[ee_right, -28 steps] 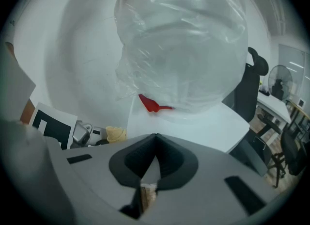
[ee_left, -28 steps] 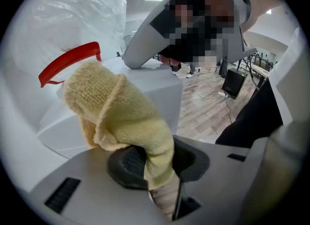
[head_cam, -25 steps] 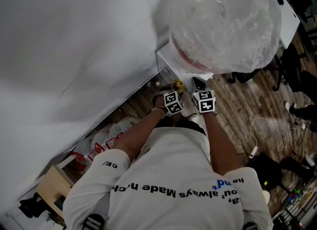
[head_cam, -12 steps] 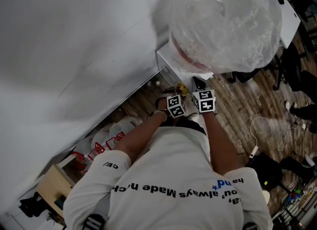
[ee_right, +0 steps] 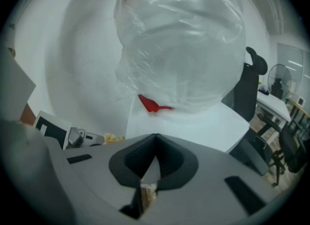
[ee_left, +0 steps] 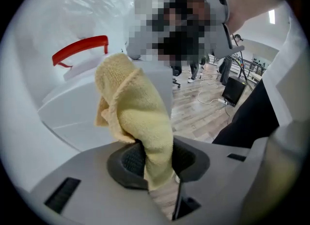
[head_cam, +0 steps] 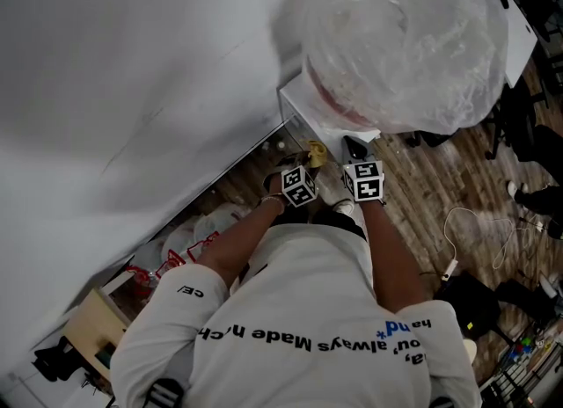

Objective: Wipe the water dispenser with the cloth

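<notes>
The white water dispenser [head_cam: 299, 103] stands against the wall, topped by a large bottle wrapped in clear plastic [head_cam: 405, 37]. My left gripper [head_cam: 303, 169] is shut on a yellow cloth [ee_left: 133, 107], which bunches up beyond the jaws beside the dispenser's white side [ee_left: 82, 117]. A red handle [ee_left: 80, 49] shows above it under the plastic. My right gripper [ee_right: 156, 139] is shut with nothing in it and points up at the wrapped bottle [ee_right: 181, 40] and the dispenser's top [ee_right: 198, 122]. The cloth [ee_right: 112, 137] peeks in at its left.
A grey wall [head_cam: 132, 63] runs along the left. Plastic bags [head_cam: 198, 235] and a cardboard box [head_cam: 92, 331] lie along its foot. A white cable [head_cam: 475, 230] lies on the wooden floor at the right. A black office chair [ee_right: 247, 88] stands behind the dispenser.
My left gripper has shifted slightly left with the cloth, away from the right gripper. The right gripper has stayed where it was.
</notes>
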The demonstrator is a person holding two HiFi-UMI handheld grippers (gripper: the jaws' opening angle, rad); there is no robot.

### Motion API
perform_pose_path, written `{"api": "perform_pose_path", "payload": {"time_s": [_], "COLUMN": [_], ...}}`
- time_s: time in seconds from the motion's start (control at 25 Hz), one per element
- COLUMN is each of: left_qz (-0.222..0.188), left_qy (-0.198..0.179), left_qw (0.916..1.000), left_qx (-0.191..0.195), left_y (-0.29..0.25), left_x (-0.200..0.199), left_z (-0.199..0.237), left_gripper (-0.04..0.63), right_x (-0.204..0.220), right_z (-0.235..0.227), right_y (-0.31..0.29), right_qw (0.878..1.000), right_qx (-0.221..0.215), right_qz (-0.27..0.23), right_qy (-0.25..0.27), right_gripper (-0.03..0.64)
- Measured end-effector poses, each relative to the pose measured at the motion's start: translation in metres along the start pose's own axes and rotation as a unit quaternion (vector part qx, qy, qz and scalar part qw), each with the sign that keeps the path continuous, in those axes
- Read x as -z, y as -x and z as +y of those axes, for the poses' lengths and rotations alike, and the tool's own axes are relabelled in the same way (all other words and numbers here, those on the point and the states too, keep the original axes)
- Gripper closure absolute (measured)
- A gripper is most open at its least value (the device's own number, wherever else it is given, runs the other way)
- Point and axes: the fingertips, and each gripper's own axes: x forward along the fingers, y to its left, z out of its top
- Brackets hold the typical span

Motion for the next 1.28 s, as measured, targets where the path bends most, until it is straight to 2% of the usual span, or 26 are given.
{"api": "perform_pose_path", "payload": {"time_s": [0.2, 0.32, 0.6, 0.72, 1.16, 1.28], "left_qz": [-0.011, -0.004, 0.036, 0.050, 0.081, 0.088], "left_qy": [0.052, 0.078, 0.084, 0.098, 0.136, 0.134], "left_qw": [0.9979, 0.9951, 0.9922, 0.9898, 0.9827, 0.9823], "left_qx": [-0.038, -0.061, -0.084, -0.091, -0.096, -0.097], "left_y": [0.006, 0.007, -0.005, -0.012, -0.041, -0.051], "left_x": [0.018, 0.036, 0.077, 0.091, 0.124, 0.126], "left_z": [0.043, 0.073, 0.125, 0.141, 0.177, 0.183], "left_gripper": [0.471, 0.471, 0.471, 0.471, 0.471, 0.471], "right_x": [0.000, 0.001, 0.001, -0.001, -0.002, 0.001], "right_z": [0.001, 0.000, 0.000, 0.001, 0.007, 0.005], "right_y": [0.001, 0.001, 0.002, 0.002, 0.004, 0.005], "right_qw": [1.000, 1.000, 1.000, 1.000, 1.000, 1.000], "right_qx": [-0.003, -0.002, -0.003, -0.006, -0.009, -0.009], "right_qz": [0.000, 0.001, 0.004, 0.004, 0.008, 0.010], "right_qy": [-0.002, -0.002, -0.003, -0.004, -0.006, -0.008], "right_gripper": [0.609, 0.609, 0.609, 0.609, 0.609, 0.609]}}
